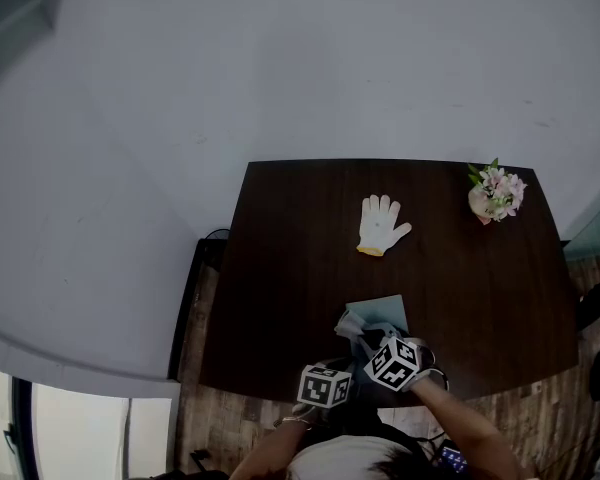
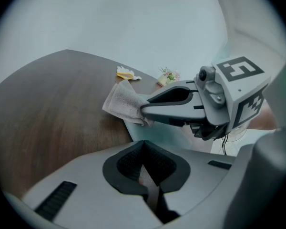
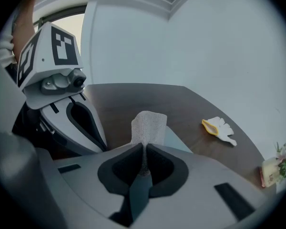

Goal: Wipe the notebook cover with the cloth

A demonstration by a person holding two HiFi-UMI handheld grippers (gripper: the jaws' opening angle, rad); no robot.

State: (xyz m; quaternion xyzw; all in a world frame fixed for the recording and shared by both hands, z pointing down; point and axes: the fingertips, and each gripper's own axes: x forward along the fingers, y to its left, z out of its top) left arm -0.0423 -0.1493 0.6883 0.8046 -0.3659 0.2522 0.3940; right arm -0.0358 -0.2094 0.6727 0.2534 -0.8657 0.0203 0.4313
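A pale blue notebook (image 1: 385, 310) lies near the front edge of the dark wooden table (image 1: 300, 268). A grey-white cloth (image 1: 349, 322) hangs over the notebook's left side. My right gripper (image 3: 144, 149) is shut on the cloth (image 3: 148, 126), which sticks out past its jaws above the notebook (image 3: 175, 140). In the left gripper view the right gripper (image 2: 145, 112) holds the cloth (image 2: 121, 103) over the notebook (image 2: 152, 133). My left gripper (image 2: 143, 144) is shut with nothing seen in it, close beside the right one, at the table's front edge.
A white work glove (image 1: 381, 224) with a yellow cuff lies at mid-table. A small pot of pink flowers (image 1: 496, 194) stands at the far right corner. Pale walls surround the table, and wooden floor shows at its front.
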